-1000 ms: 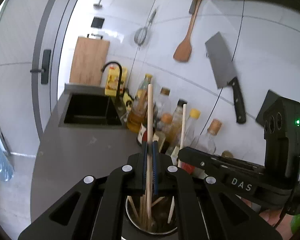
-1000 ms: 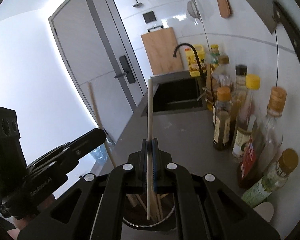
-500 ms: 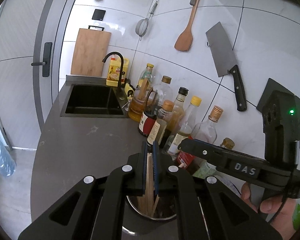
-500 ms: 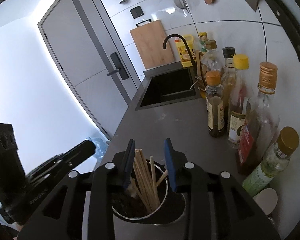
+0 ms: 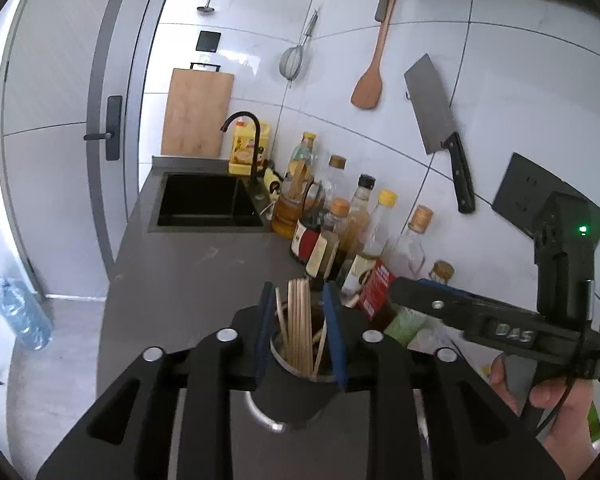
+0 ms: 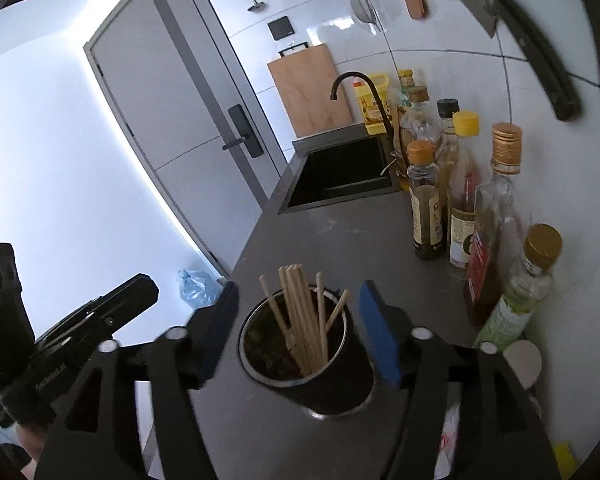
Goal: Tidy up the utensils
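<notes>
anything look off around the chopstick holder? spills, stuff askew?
Nothing stands out. The chopsticks all sit inside the metal holder, leaning at mixed angles but none over the rim or on the counter. The holder stands upright, with no spill visible. Both the left gripper and right gripper are open and empty.

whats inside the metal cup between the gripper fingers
A bundle of wooden chopsticks stands in the metal cup, leaning and poking above its rim. The cup's dark bottom and the chopsticks' lower ends are hidden by its wall and shadow.
</notes>
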A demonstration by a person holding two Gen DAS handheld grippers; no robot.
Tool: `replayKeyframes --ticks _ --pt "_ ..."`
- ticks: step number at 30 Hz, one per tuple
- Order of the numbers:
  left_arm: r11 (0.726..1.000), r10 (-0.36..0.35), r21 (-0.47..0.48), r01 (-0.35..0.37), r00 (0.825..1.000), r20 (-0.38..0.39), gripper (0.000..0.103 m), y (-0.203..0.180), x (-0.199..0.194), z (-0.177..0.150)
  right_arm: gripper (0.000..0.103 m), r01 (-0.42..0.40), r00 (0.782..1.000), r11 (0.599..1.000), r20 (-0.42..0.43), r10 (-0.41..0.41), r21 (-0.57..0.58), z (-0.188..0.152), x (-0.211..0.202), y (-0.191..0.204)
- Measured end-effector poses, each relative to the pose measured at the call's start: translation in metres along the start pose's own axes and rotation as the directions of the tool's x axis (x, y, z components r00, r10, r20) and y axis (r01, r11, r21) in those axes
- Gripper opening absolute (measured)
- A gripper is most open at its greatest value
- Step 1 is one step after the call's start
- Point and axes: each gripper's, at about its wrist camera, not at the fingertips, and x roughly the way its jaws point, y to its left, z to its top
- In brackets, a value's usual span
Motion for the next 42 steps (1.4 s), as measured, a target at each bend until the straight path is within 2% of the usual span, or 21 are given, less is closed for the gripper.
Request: replayKeyframes --ticks 1,3,5,7,8,9,12,15,18,21,27,35,42 --pt "1.000 0.002 0.001 -0.002 1.000 -0.003 0.034 -0.001 -0.005 -0.002 0.076 -0.026 1.000 1.000 -0.013 0.026 0.009 -0.004 -0.006 0.001" --pt "1.000 -0.003 -0.004 0.003 1.000 -0.013 0.050 -0.001 -0.020 -0.008 0.084 -0.045 0.998 0.999 -0.035 0.046 0.009 -0.011 -0.014 0.005" --pt "1.000 -0.010 -0.005 0.010 1.000 -0.020 0.060 -0.001 -0.031 -0.014 0.087 -0.040 0.998 0.999 -0.039 0.039 -0.017 -0.019 -0.026 0.011" --pt "1.000 0.005 -0.004 -0.005 1.000 -0.029 0.064 -0.001 -0.042 -0.022 0.093 -0.039 0.998 0.999 -0.051 0.037 -0.037 -0.026 -0.034 0.017" --pt "1.000 0.010 -0.005 -0.010 0.999 -0.032 0.071 -0.001 -0.047 -0.024 0.096 -0.046 0.997 0.998 -0.062 0.043 -0.047 -0.031 -0.038 0.020" --pt "1.000 0.013 -0.008 -0.013 0.999 -0.032 0.081 0.000 -0.053 -0.028 0.098 -0.049 0.996 0.997 -0.071 0.044 -0.059 -0.037 -0.043 0.022" --pt "1.000 0.025 0.004 -0.025 0.999 -0.046 0.097 -0.001 -0.066 -0.042 0.098 -0.038 0.995 0.994 -0.099 0.027 -0.104 -0.054 -0.052 0.030" --pt "0.996 0.075 0.049 -0.071 0.994 -0.079 0.096 -0.005 -0.068 -0.056 0.098 -0.046 0.991 0.990 -0.135 0.028 -0.137 -0.073 -0.057 0.036" --pt "0.995 0.086 0.059 -0.079 0.989 -0.119 0.096 -0.005 -0.069 -0.074 0.098 -0.038 0.984 0.982 -0.176 0.005 -0.185 -0.095 -0.060 0.043" --pt "0.993 0.103 0.064 -0.096 0.986 -0.134 0.096 -0.006 -0.074 -0.093 0.098 -0.042 0.982 0.981 -0.191 0.006 -0.187 -0.110 -0.063 0.044" --pt "0.991 0.123 0.061 -0.115 0.978 -0.165 0.096 -0.011 -0.085 -0.120 0.098 -0.032 0.988 0.983 -0.153 0.004 -0.179 -0.137 -0.078 0.037" --pt "0.993 0.116 0.022 -0.114 0.970 -0.213 0.096 -0.013 -0.093 -0.149 0.098 -0.063 0.984 0.979 -0.174 0.028 -0.195 -0.157 -0.082 0.031" --pt "0.993 0.111 -0.002 -0.114 0.967 -0.231 0.096 -0.012 -0.097 -0.157 0.098 -0.114 0.971 0.965 -0.232 0.059 -0.235 -0.177 -0.075 0.036"
